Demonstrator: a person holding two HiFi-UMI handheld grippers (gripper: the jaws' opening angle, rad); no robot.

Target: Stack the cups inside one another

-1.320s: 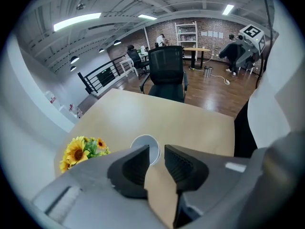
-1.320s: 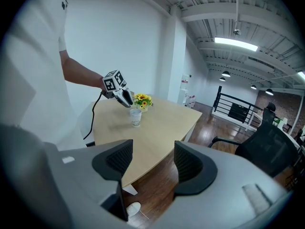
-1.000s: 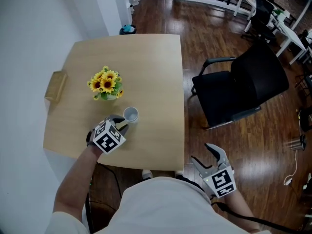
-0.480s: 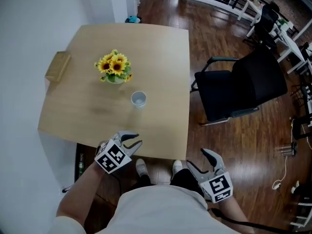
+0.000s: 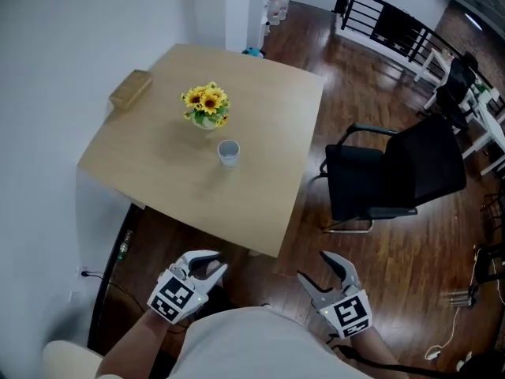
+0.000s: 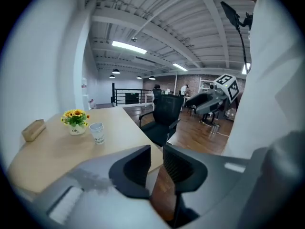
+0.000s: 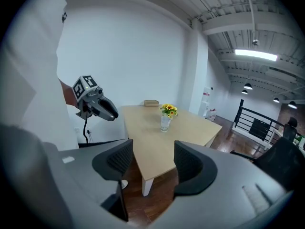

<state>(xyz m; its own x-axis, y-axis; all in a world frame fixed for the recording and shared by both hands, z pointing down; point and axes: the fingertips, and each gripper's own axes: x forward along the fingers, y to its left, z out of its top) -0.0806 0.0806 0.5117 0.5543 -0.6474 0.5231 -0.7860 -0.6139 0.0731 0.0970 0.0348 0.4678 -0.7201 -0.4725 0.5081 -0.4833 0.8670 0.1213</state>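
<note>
Left gripper (image 5: 212, 261) sits low in my head view, held off the near edge of the desk (image 5: 260, 133) and over the dark wood floor (image 5: 316, 204). Its jaws are closing with only a narrow gap between them, and its own view shows nothing in that gap, just floor and the desk edge beyond. It has hold of nothing.

On the desk, starting at the far left corner, I see a small tan box (image 5: 130, 90) lying flat near the edge. Further right stands a little pot of sunflowers (image 5: 207, 106), upright. Just beside it, on the side nearer me, stands the white cup (image 5: 228, 152), upright with its mouth open to the ceiling, roughly mid-desk and well apart from both grippers. I cannot tell whether it is one cup or several nested.

Right gripper (image 5: 316, 268) hangs at about the same level as the left one, also off the desk and over the floor. Its jaws stand clearly apart and empty; its view looks between them at the desk corner with the cup and flowers far off.

Right of the desk, a black office chair (image 5: 394, 172) stands on the floor, near the desk's right edge.
</note>
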